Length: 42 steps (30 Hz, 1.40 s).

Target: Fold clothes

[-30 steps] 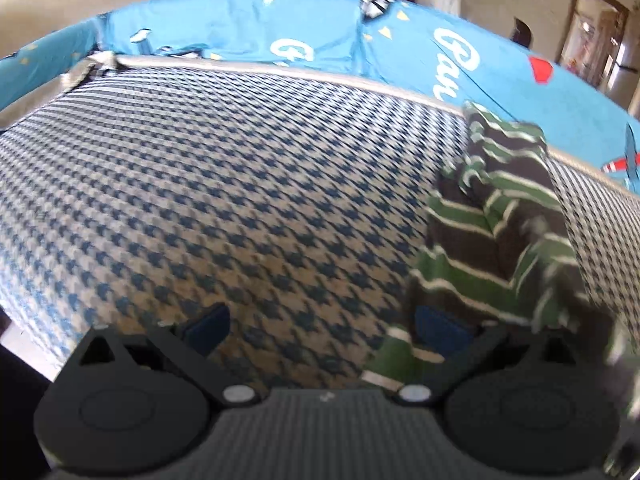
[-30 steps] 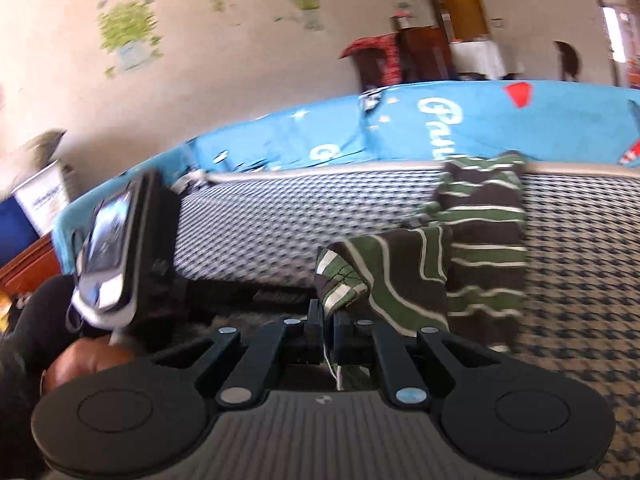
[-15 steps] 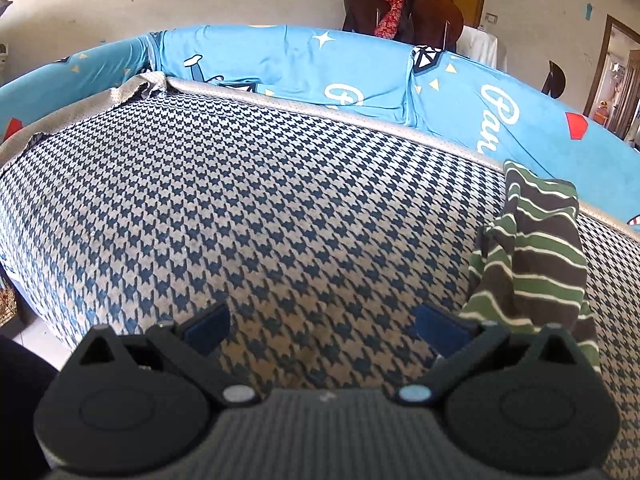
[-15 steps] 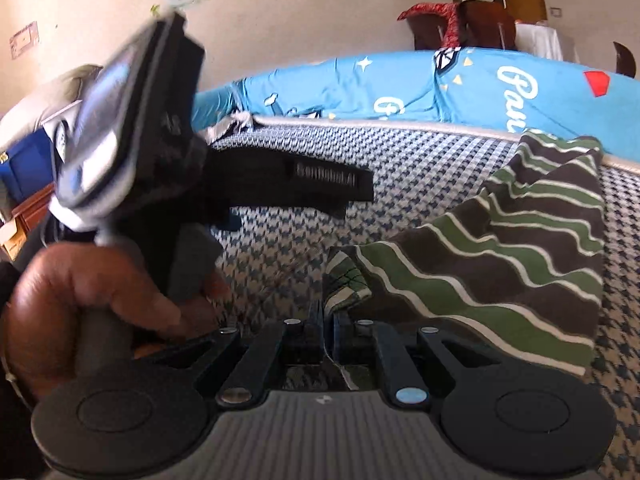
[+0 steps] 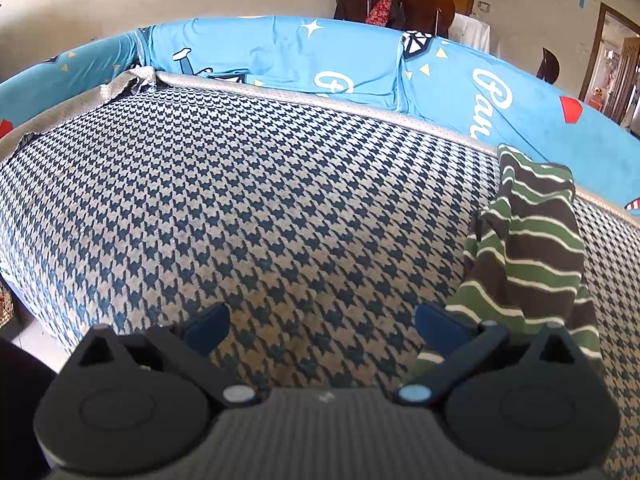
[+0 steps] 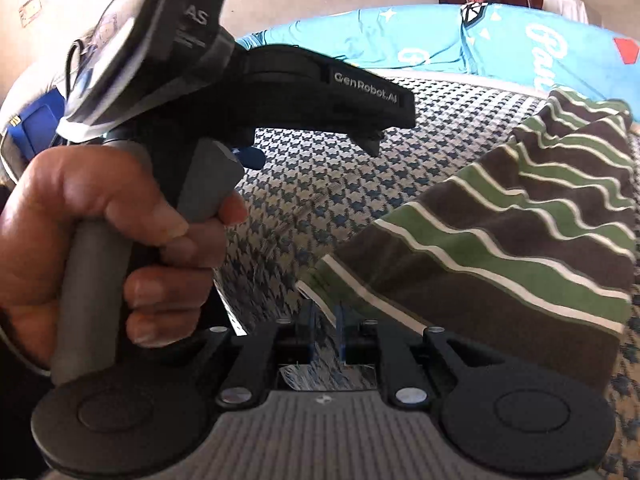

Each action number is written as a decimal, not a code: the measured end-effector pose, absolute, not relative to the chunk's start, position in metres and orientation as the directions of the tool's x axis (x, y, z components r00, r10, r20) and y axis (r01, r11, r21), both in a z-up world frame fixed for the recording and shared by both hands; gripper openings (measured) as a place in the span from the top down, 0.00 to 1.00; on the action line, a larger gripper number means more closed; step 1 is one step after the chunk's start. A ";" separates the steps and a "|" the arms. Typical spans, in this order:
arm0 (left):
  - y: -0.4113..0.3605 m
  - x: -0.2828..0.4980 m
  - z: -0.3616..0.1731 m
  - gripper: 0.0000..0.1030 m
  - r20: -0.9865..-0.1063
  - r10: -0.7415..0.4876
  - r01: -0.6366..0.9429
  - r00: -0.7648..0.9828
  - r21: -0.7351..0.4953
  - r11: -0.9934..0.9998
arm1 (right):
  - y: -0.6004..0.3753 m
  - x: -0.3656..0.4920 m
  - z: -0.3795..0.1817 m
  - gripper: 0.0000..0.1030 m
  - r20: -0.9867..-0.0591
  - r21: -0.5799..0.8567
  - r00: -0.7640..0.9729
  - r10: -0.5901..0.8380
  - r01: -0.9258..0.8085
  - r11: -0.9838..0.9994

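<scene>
A bed (image 5: 240, 184) covered in a navy and cream houndstooth sheet fills most of both views, with a bright blue printed cover (image 5: 360, 64) bunched along its far edge. A striped garment (image 5: 528, 248) in dark brown, green and thin white bands lies on the right part of the bed, reaching back toward that blue cover. In the left wrist view, the left gripper (image 5: 322, 322) hovers above the bare sheet with its blue-tipped fingers (image 5: 208, 322) spread wide apart and nothing between them; the garment's near edge sits just beside the right-hand finger. In the right wrist view, the right gripper (image 6: 325, 330) has its fingers drawn close together, with a narrow gap between them. The garment's near corner (image 6: 320, 280) lies right at the fingertips (motion blur there makes it impossible to tell whether the cloth is pinched). The rest of the garment (image 6: 520, 216) spreads away to the right across the sheet. On the left of this view, a person's hand (image 6: 100, 236) grips the grey handle (image 6: 92, 280) of the other gripper device, whose black body is held above the bed.
</scene>
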<state>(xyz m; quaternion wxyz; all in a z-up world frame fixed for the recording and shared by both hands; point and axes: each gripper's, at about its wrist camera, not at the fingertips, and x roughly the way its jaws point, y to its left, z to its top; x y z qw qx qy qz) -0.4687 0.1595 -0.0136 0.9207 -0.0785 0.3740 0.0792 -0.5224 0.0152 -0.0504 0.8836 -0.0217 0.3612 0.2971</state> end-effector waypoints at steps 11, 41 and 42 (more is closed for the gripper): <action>0.141 -0.463 -0.026 0.00 -0.727 0.058 -0.133 0.684 -0.046 0.990 | -0.047 -0.533 -0.039 0.85 -0.626 0.205 0.688 0.368 -0.310 0.928; 0.103 -0.455 -0.048 0.00 -0.753 0.023 -0.019 0.658 0.014 1.000 | -0.109 -0.546 -0.054 0.91 -0.646 0.303 0.704 0.295 -0.118 0.946; 0.104 -0.454 -0.048 0.00 -0.754 0.024 -0.024 0.657 0.012 1.000 | -0.109 -0.548 -0.052 0.92 -0.645 0.300 0.704 0.296 -0.122 0.946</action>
